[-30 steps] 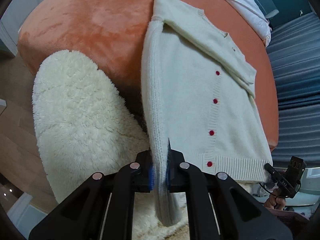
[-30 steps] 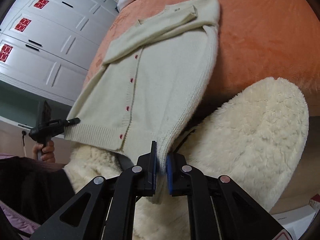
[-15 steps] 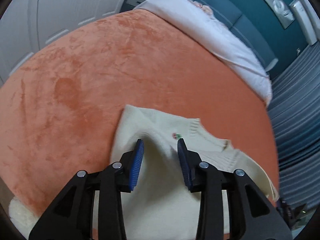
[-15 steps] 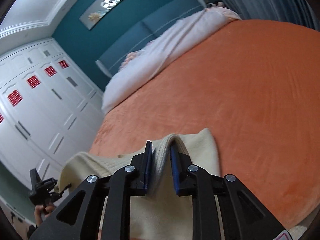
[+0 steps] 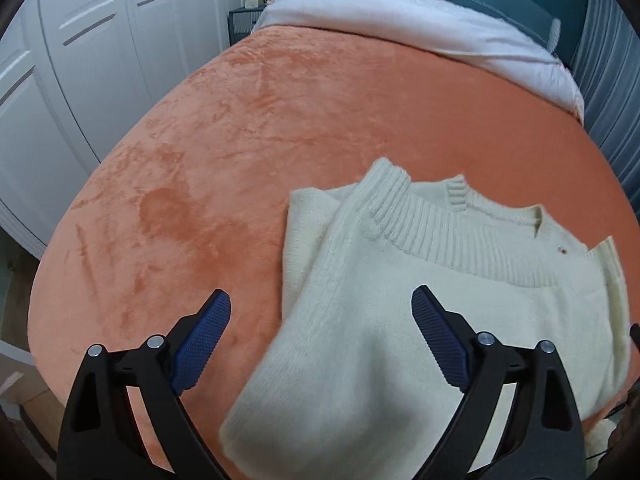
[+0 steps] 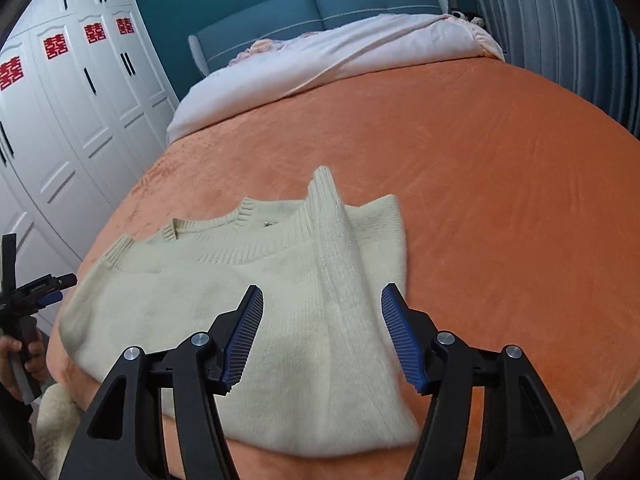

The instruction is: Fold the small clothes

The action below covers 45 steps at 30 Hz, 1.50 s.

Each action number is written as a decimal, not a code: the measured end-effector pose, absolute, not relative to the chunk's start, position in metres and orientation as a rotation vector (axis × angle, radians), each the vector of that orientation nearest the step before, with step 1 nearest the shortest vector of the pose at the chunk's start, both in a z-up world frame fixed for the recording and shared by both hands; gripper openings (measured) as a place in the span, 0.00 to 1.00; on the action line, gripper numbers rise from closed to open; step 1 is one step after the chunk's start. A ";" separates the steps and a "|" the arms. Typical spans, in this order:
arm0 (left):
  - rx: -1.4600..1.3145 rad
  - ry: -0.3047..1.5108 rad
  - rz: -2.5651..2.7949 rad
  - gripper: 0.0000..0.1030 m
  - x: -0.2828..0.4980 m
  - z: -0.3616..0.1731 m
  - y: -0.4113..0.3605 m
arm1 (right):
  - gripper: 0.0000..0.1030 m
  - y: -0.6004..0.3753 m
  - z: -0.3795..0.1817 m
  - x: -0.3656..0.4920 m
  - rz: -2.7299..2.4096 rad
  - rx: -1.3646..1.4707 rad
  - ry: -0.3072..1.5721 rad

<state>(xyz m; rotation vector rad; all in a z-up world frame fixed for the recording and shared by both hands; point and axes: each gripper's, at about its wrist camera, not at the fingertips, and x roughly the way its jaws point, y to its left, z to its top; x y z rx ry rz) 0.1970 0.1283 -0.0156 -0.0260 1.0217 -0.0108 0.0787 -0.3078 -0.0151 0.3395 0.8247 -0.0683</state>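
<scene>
A cream knitted cardigan (image 5: 380, 340) lies folded in half on the orange bed cover (image 5: 240, 140), its ribbed hem laid up near the collar. My left gripper (image 5: 320, 304) hovers over the folded left edge with its jaws opening; the knit lies below them and no pad presses on it. In the right wrist view the cardigan (image 6: 200, 300) has a ridge of hem (image 6: 326, 208) still standing up. My right gripper (image 6: 322, 296) straddles that ridge with its jaws opening, pads off the cloth. The left gripper (image 6: 40, 288) also shows at the left edge of that view.
A white quilt (image 6: 320, 64) is bunched at the head of the bed before a teal headboard (image 6: 360, 4). White wardrobe doors (image 6: 60, 128) stand on the left, grey-blue curtains (image 6: 560, 20) on the right. A fluffy cream rug (image 6: 52, 420) lies below the bed's near edge.
Both grippers carried the cardigan's bottom hem up off the bed edge and over to the collar, folding it in half, then opened their jaws and let the knit go.
</scene>
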 end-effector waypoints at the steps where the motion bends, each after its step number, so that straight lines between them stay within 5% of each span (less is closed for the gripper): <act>1: -0.007 1.043 -0.009 0.76 0.201 -0.024 0.123 | 0.60 -0.305 -0.021 0.086 -0.066 0.347 0.851; 3: -0.007 1.107 -0.018 0.49 0.213 -0.038 0.117 | 0.51 -0.308 -0.036 0.104 -0.049 0.374 0.900; 4: -0.022 1.116 -0.010 0.47 0.217 -0.041 0.119 | 0.41 -0.309 -0.041 0.110 -0.033 0.389 0.917; 5: -0.033 1.111 0.000 0.40 0.220 -0.040 0.120 | 0.12 -0.311 -0.041 0.116 -0.029 0.394 0.928; 8: -0.060 1.114 0.014 0.28 0.230 -0.035 0.126 | 0.08 -0.322 -0.015 0.111 -0.054 0.394 0.808; 11: -0.040 1.128 0.033 0.27 0.240 -0.041 0.126 | 0.08 -0.343 -0.019 0.113 -0.109 0.402 0.782; 14: -0.034 1.148 0.046 0.29 0.244 -0.049 0.125 | 0.08 -0.351 -0.069 0.129 -0.125 0.372 0.996; 19: -0.049 1.097 0.073 0.30 0.222 -0.015 0.129 | 0.16 -0.347 -0.021 0.091 -0.215 0.366 0.846; 24: -0.053 1.030 0.009 0.51 0.168 0.014 0.099 | 0.21 -0.293 0.006 0.064 -0.021 0.381 0.834; 31: 0.015 1.134 -0.101 0.52 0.127 -0.026 0.042 | 0.21 -0.165 -0.033 0.071 0.286 0.228 0.955; 36: 0.095 1.080 -0.006 0.54 0.134 -0.037 0.068 | 0.01 -0.199 -0.057 0.074 0.159 0.247 1.001; 40: 0.052 1.074 0.028 0.52 0.152 -0.027 0.092 | 0.00 -0.236 -0.049 0.061 0.079 0.297 1.003; 43: -0.030 1.048 0.011 0.55 0.174 -0.009 0.106 | 0.14 -0.257 -0.029 0.063 0.037 0.309 0.935; 45: -0.072 1.036 0.025 0.76 0.196 0.001 0.114 | 0.31 -0.279 -0.016 0.072 -0.016 0.319 0.884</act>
